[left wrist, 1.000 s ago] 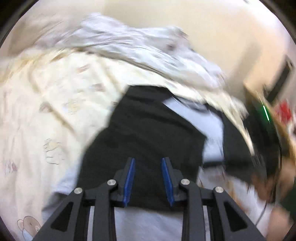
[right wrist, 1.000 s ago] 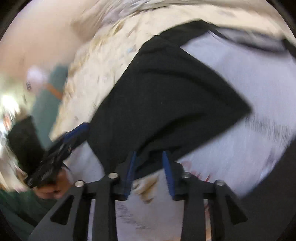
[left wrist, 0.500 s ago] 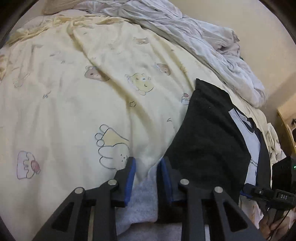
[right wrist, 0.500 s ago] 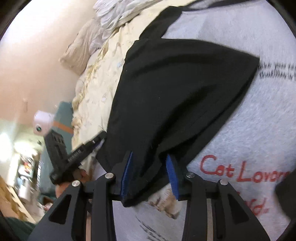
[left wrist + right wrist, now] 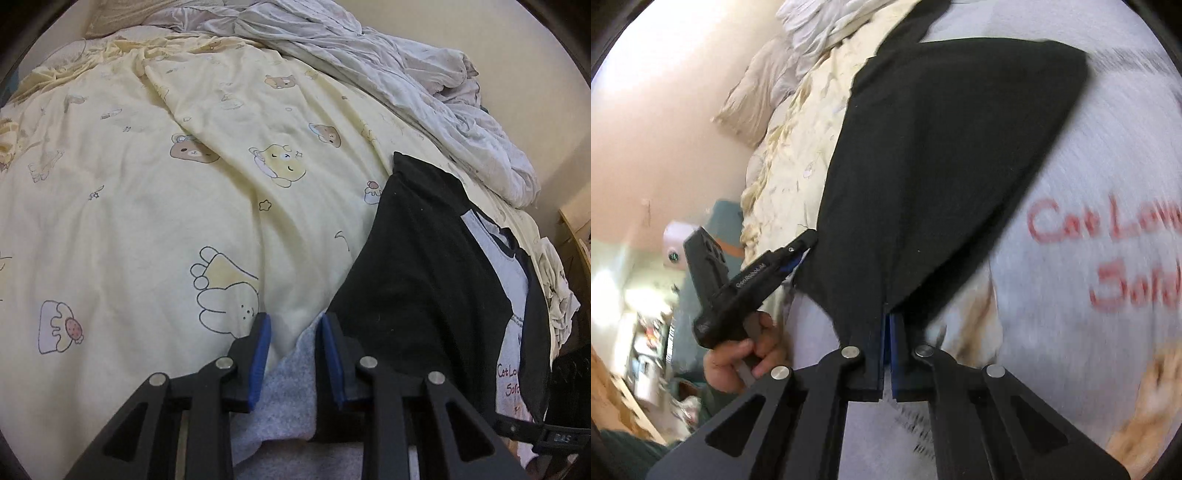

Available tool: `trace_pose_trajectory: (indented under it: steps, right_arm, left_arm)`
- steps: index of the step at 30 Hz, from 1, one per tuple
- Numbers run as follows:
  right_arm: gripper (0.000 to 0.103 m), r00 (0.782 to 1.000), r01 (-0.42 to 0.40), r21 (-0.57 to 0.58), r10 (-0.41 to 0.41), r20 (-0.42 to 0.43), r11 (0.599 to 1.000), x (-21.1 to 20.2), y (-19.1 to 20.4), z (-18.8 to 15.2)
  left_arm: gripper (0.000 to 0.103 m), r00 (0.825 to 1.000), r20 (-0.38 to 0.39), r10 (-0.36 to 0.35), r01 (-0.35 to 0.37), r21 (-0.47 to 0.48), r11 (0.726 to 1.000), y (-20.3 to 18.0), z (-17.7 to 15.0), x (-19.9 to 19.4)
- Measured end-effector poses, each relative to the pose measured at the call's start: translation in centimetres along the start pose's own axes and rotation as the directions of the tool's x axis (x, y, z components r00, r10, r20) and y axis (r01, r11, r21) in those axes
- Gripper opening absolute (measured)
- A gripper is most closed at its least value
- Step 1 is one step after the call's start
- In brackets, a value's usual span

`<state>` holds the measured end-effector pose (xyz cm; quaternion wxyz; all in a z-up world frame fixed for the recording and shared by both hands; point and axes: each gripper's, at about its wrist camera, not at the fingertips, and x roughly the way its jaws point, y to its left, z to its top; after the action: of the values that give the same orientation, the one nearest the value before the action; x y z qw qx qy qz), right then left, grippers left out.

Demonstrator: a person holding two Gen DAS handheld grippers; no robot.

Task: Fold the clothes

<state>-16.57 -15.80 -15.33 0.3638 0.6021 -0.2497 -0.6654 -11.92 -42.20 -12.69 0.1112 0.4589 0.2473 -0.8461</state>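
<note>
Now your right tool [image 5: 888, 325] has just snapped shut on the black sleeve [image 5: 923, 166] of the shirt [image 5: 436, 295] on the bed [image 5: 147, 221], left tool [image 5: 293, 332] parted astride its grey hem, so tugging unevenly could skew the fold.

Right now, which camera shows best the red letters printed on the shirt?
The right wrist view: the red letters fill its right side, large though blurred. The left wrist view shows only a small piece of them at the shirt's far edge.
</note>
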Motion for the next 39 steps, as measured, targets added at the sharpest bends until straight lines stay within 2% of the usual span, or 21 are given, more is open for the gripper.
trace_pose_trajectory:
  steps: [3,6,8,10,13,14,15,17,19,22,23,25,26,30,32,34,36,38,39]
  right_arm:
    - [0.002,1.0,0.003,0.079,-0.005,0.025,0.997,-1.0,-1.2,-1.1]
    - [0.006,0.996,0.027,0.103,-0.036,0.081,0.994,-2.0,-2.2,-0.5]
    - [0.007,0.994,0.016,0.121,-0.028,0.102,0.993,-3.1,-2.8,0.6]
    - [0.007,0.988,0.043,0.092,-0.056,0.146,0.995,-4.9,-2.7,2.2]
    - [0.008,0.957,0.131,0.037,-0.136,0.254,0.991,-8.6,-3.0,4.8]
    - [0.019,0.949,0.16,0.029,-0.162,0.269,0.987,-9.2,-3.3,5.6]
    - [0.024,0.946,0.177,0.035,-0.18,0.271,0.984,-9.4,-3.8,6.6]
    - [0.025,0.939,0.207,0.047,-0.212,0.269,0.977,-9.6,-4.9,8.6]
    - [0.025,0.945,0.212,0.073,-0.223,0.239,0.975,-8.7,-6.3,10.0]
    - [0.025,0.968,0.128,0.087,-0.144,0.208,0.988,-7.2,-7.4,10.8]
    - [0.021,0.966,0.14,0.061,-0.15,0.213,0.988,-6.3,-6.8,10.8]
    - [0.005,0.946,0.217,-0.016,-0.206,0.249,0.976,-6.1,-5.5,10.9]
    - [0.005,0.942,0.235,-0.033,-0.219,0.255,0.971,-6.1,-5.2,11.1]
    - [0.003,0.903,0.284,-0.007,-0.265,0.338,0.959,-8.1,-5.1,12.5]
    - [0.003,0.886,0.327,0.04,-0.321,0.333,0.944,-8.3,-5.9,13.4]
    - [0.004,0.897,0.342,0.058,-0.344,0.279,0.938,-8.0,-6.7,14.0]
    - [0.007,0.906,0.315,0.063,-0.32,0.276,0.947,-8.7,-6.7,14.0]
    - [0.008,0.91,0.297,0.011,-0.286,0.301,0.955,-9.5,-5.2,13.5]
    - [0.008,0.923,0.27,-0.025,-0.251,0.29,0.963,-9.2,-4.1,13.3]
  left_arm:
    - [0.03,1.0,0.003,0.004,-0.004,0.002,1.0,-0.1,-0.1,-0.2]
    - [0.03,0.999,0.038,-0.018,0.017,0.016,1.0,-0.5,-0.1,-1.3]
    - [0.03,0.995,0.069,-0.076,0.071,0.06,0.996,-1.5,-0.3,-2.5]
    - [0.03,0.987,0.097,-0.129,0.118,0.112,0.987,-2.7,-0.8,-3.8]
    - [0.03,0.956,0.07,-0.284,0.269,0.17,0.948,-5.0,-1.8,-4.7]
    - [0.034,0.945,0.048,-0.324,0.31,0.182,0.933,-5.8,-2.0,-4.7]
    - [0.035,0.942,0.021,-0.336,0.326,0.193,0.926,-6.5,-2.3,-4.2]
    - [0.035,0.942,-0.045,-0.334,0.335,0.227,0.914,-8.3,-3.0,-3.0]
    - [0.035,0.941,-0.102,-0.324,0.339,0.265,0.903,-9.8,-3.7,-1.8]
    - [0.035,0.938,-0.152,-0.312,0.344,0.298,0.89,-10.8,-4.3,-0.7]
    - [0.035,0.938,-0.173,-0.299,0.34,0.307,0.889,-11.0,-4.5,-0.1]
    - [0.035,0.941,-0.208,-0.267,0.324,0.326,0.888,-11.2,-4.8,0.9]
    - [0.035,0.942,-0.217,-0.255,0.317,0.335,0.887,-11.3,-4.9,1.2]
    - [0.034,0.949,-0.21,-0.236,0.301,0.372,0.878,-11.6,-5.0,1.2]
    - [0.035,0.952,-0.21,-0.224,0.291,0.392,0.873,-11.8,-5.2,1.3]
    - [0.034,0.95,-0.208,-0.233,0.299,0.382,0.875,-11.6,-5.2,1.2]
    - [0.035,0.944,-0.208,-0.257,0.319,0.366,0.874,-11.4,-5.0,0.8]
    - [0.035,0.929,-0.183,-0.322,0.368,0.345,0.864,-11.2,-4.7,-0.4]
    - [0.035,0.924,-0.139,-0.355,0.382,0.357,0.853,-11.4,-4.5,-1.4]
